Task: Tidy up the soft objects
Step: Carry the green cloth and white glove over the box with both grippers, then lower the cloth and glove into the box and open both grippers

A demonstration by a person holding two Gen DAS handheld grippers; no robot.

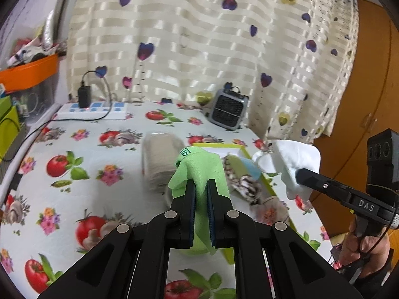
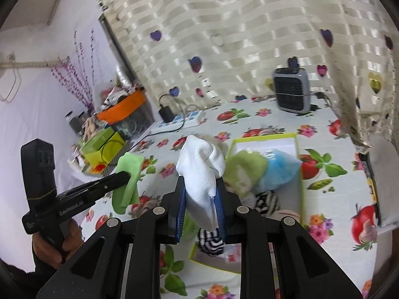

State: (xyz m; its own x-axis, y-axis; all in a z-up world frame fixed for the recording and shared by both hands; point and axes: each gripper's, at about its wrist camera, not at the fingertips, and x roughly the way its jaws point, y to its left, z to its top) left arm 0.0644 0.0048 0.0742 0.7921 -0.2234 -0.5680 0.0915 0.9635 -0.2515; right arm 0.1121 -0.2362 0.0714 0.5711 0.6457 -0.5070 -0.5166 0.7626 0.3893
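Clamping a green cloth (image 1: 197, 169), the left gripper (image 1: 201, 186) carries it clear of the tablecloth (image 1: 74, 149) — the right gripper (image 2: 200, 184) grips a white cloth (image 2: 199, 167) (lime-rimmed box (image 2: 300, 194) at four o'clock), presumably for sorting.

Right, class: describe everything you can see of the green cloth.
The green cloth is a soft, fleecy, bright lime piece with dark green printed marks near its top edge. It is pinched between the shut jaws of the left hand-held gripper, held up above the table, its top bunched and its lower end hanging below the fingers.
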